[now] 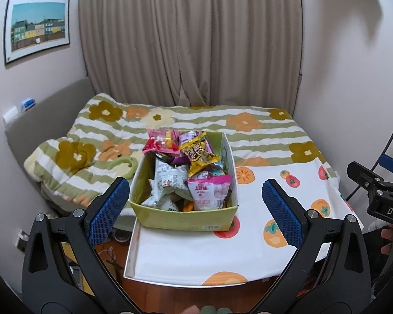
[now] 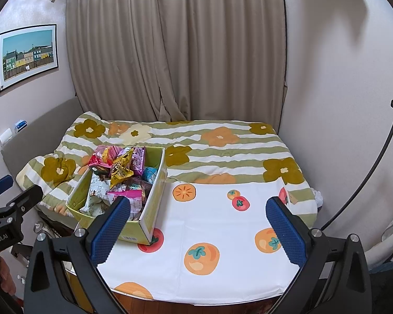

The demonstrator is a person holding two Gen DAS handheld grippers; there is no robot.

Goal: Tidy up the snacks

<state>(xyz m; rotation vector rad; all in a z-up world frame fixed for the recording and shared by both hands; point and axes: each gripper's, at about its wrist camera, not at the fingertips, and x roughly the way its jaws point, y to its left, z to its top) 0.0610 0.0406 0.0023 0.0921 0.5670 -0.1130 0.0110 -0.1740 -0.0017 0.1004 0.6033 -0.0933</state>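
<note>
A yellow-green cardboard box [image 1: 186,217] stands at the left end of a small table covered by a white fruit-print cloth [image 1: 251,238]. It is heaped with snack packets: a yellow packet [image 1: 200,154] on top, pink ones [image 1: 209,191] and grey-white ones [image 1: 167,180]. My left gripper [image 1: 194,206] is open and empty, held in front of the box. In the right wrist view the box [image 2: 146,225] is at the left, with the yellow packet [image 2: 121,170] on top. My right gripper [image 2: 197,227] is open and empty above the cloth [image 2: 217,222], right of the box.
Behind the table is a bed with a striped flower quilt [image 1: 170,125] [image 2: 222,141]. Beige curtains [image 1: 191,39] hang behind it. A framed picture [image 1: 36,28] is on the left wall. A black stand cable [image 2: 366,178] runs along the right wall. Wooden floor [image 1: 154,298] shows below the table.
</note>
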